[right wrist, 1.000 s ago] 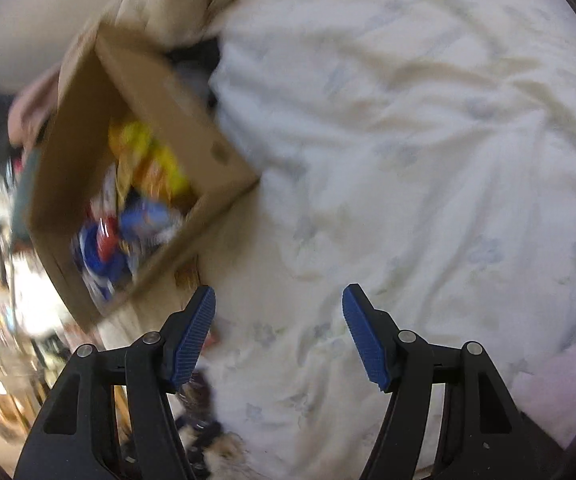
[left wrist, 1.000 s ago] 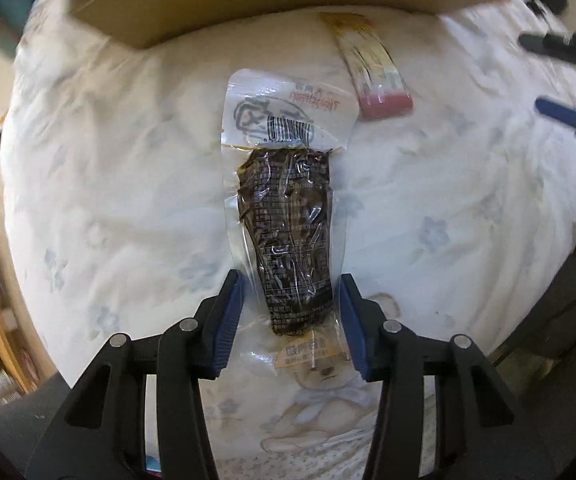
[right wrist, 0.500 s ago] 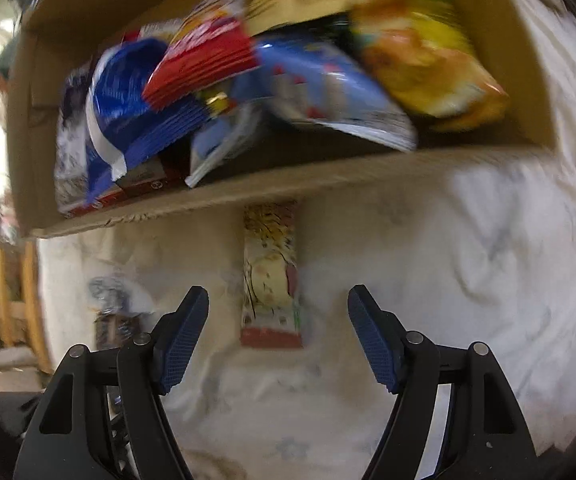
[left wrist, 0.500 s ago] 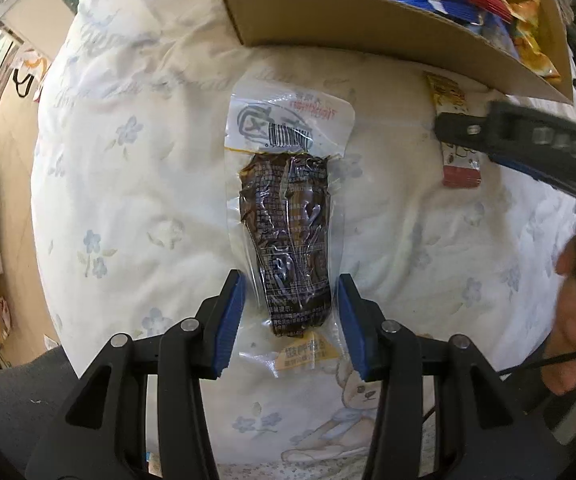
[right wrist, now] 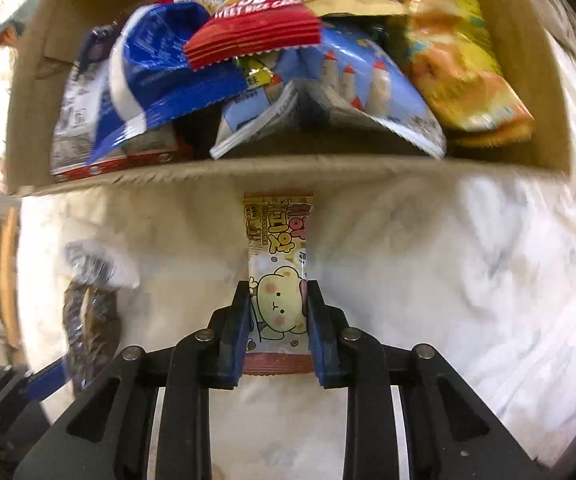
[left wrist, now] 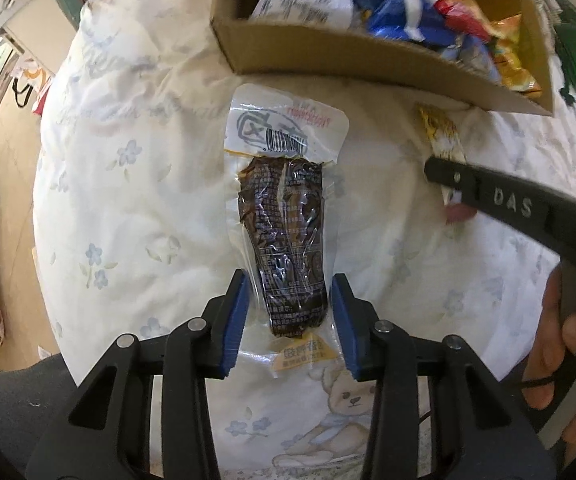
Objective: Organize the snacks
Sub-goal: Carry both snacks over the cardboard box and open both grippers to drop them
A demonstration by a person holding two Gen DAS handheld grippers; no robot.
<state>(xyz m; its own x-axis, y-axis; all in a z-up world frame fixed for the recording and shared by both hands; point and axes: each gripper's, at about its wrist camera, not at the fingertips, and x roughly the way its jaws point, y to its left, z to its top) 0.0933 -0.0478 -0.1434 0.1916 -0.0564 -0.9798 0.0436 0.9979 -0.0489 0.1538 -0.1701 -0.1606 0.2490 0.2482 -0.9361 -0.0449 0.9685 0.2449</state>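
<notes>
Right wrist: right claw (right wrist: pixel 275 330) just closed, pinching glossy flat cartoon packet (right wrist: pixel 277 264) (cardboard box (right wrist: pixel 247 168) beyond).

A cardboard box (right wrist: pixel 288 168), packed to the rim with snack bags (right wrist: pixel 247 80), blocks the far side of a bedspread (left wrist: pixel 135 208). Its near wall stands just beyond two packets lying well apart on the cloth: a dark pouch (left wrist: pixel 288 248) and a yellow bar (right wrist: pixel 279 264). Bare cloth lies open between them and to the pouch's left. The right gripper (right wrist: pixel 275 312) crosses above the bar.
</notes>
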